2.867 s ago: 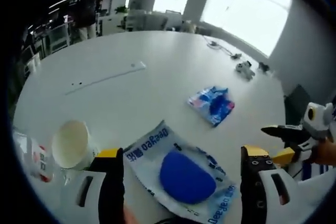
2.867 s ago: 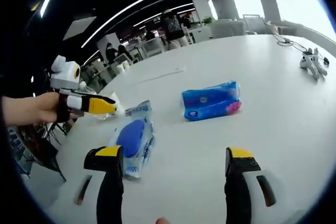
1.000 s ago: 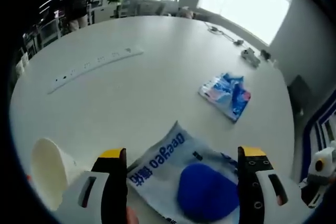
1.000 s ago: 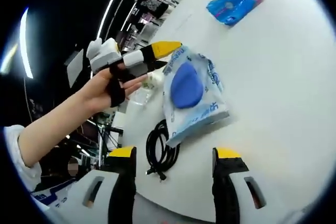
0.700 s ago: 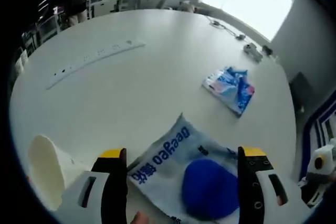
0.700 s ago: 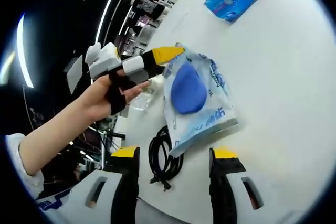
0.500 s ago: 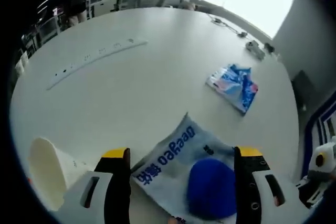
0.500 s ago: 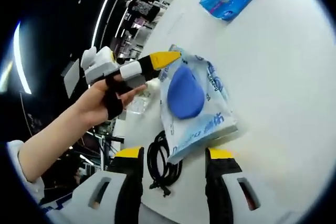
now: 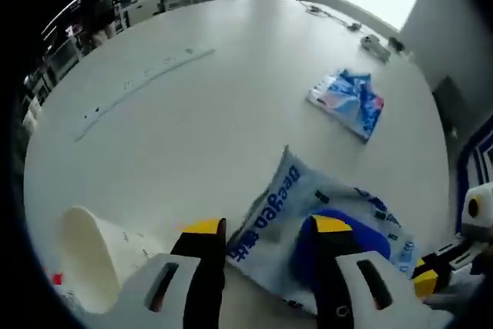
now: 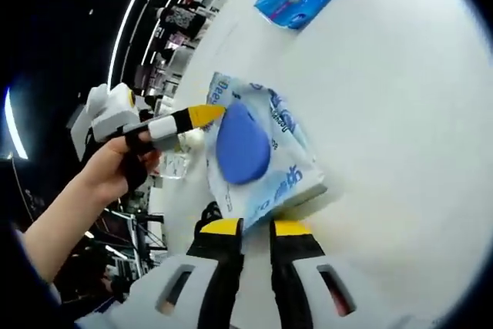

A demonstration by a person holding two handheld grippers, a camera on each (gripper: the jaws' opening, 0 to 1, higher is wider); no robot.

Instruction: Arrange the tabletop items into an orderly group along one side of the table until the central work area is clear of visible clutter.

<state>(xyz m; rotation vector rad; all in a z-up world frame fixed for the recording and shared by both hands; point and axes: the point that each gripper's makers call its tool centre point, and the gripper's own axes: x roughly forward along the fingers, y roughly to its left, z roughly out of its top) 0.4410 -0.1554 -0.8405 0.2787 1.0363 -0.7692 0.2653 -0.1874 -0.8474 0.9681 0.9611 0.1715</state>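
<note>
In the left gripper view, the left gripper (image 9: 262, 230) has its yellow-tipped jaws drawn partly in, straddling the near edge of a white wet-wipes pack (image 9: 323, 225) with a blue lid; whether they actually pinch it I cannot tell. A white paper cup (image 9: 86, 263) lies just to the left of the jaws. A blue tissue pack (image 9: 348, 103) rests well apart, further out on the white table (image 9: 192, 105).

In the right gripper view, the right gripper (image 10: 255, 227) is nearly clenched, a thin gap between its jaws, holding nothing, its tips at the wipes pack's lower edge. A hand (image 10: 115, 163) brings the left gripper's tip against the pack's blue lid.
</note>
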